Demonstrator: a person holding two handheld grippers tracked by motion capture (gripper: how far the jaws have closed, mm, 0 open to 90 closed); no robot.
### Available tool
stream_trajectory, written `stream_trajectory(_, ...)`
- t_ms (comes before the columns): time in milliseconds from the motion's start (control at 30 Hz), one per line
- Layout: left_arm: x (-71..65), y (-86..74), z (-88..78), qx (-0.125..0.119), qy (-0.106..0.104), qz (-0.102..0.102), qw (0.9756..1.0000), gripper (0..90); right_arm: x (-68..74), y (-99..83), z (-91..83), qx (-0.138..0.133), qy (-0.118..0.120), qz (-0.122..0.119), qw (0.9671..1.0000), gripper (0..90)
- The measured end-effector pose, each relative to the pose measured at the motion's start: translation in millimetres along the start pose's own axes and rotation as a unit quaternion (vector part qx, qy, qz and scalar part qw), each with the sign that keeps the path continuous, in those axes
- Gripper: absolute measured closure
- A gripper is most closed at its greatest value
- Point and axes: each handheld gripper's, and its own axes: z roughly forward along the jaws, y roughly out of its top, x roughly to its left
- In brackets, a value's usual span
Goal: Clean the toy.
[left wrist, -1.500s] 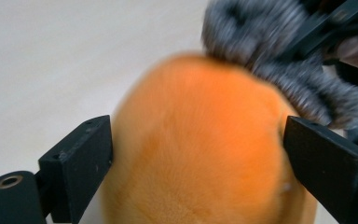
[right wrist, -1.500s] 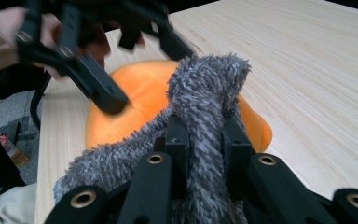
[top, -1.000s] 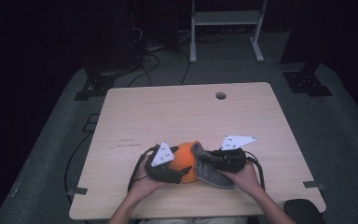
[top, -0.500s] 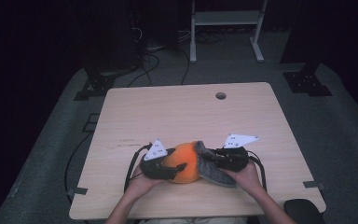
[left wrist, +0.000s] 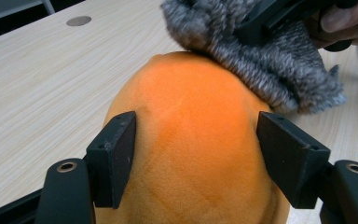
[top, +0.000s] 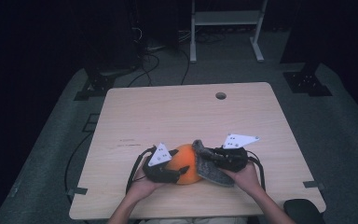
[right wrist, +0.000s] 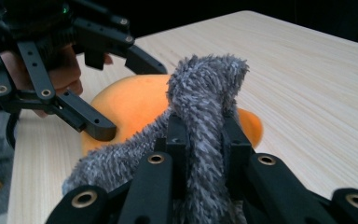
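At the near edge of a wooden table (top: 177, 112), a person works two hand-held grippers on one soft pair of things: an orange plush ball (top: 186, 163) and a grey fuzzy cloth (top: 209, 167) draped against its right side. The left gripper (left wrist: 196, 140) straddles the ball, its jaws having just closed in on it; in the left gripper view the pads sit against the two flanks of the orange fabric, which bulges up between them. The right gripper (right wrist: 204, 140) is clamped tight on a fold of the cloth, the grey pile standing up in a ridge between its jaws.

The move ahead appears to turn on one relation. The cloth lies on the ball's right and upper side, touching it, with its gathered fold pointing away from the left gripper and toward the right hand (top: 242, 175). The ball's long axis runs roughly left to right across the table, between the two grippers. The right gripper is plainly the nearer to the cloth, and any pull along that axis would likely draw the cloth off or over the ball while the left gripper steadies it.
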Motion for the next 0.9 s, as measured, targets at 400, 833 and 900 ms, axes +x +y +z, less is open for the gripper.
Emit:
stream_trajectory(400,20.7,-4.5,-2.7,-0.003,-0.035,-0.081,0.9961,28.3,-0.8,-7.3,2.2,0.008,0.011,-0.002,0.9999,76.8)
stream_trajectory(833,13.6,-3.7,-3.7,-0.002,-0.037,-0.049,0.9981,29.9,0.8,-3.9,-0.2,0.000,0.002,-0.002,1.0000,76.8)
stream_trajectory(900,14.4,-4.3,-3.7,-0.004,-0.038,-0.053,0.9979,29.9,-8.2,-10.0,-0.2,0.009,-0.005,0.024,0.9997,76.8)
